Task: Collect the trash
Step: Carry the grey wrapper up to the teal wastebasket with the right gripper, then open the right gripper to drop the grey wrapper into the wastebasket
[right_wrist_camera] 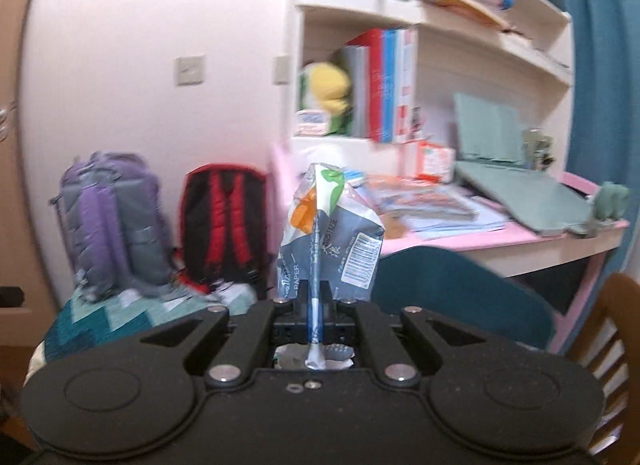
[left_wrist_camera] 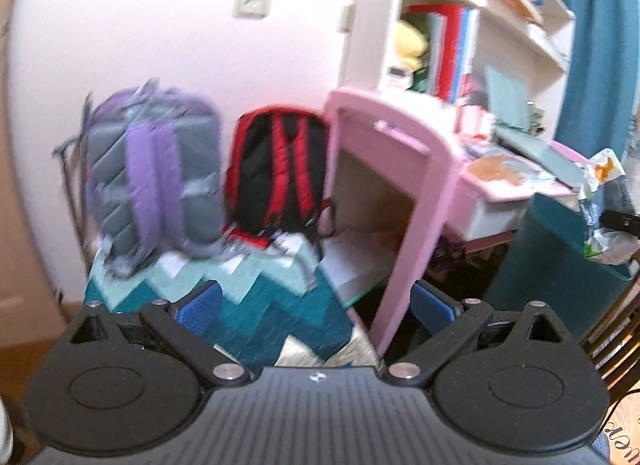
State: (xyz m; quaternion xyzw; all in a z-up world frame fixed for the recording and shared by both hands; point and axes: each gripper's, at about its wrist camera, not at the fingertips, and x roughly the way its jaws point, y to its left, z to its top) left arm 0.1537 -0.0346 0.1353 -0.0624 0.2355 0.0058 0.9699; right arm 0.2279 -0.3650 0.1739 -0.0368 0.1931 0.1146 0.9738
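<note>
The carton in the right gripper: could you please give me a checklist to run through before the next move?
1. Right gripper shut on the carton: ok, the jaws pinch its flattened edge.
2. Carton clear of the desk and backpacks: ok, it is held up in the air.
3. Left gripper free for more trash: ok, open with nothing between its blue pads.
4. Carton also seen from the left wrist view: ok, at the right edge.
5. Bin or bag to drop it into: cannot tell, none is visible in either view.
6. Sharp view for aiming: not ok, both views are blurred.
</note>
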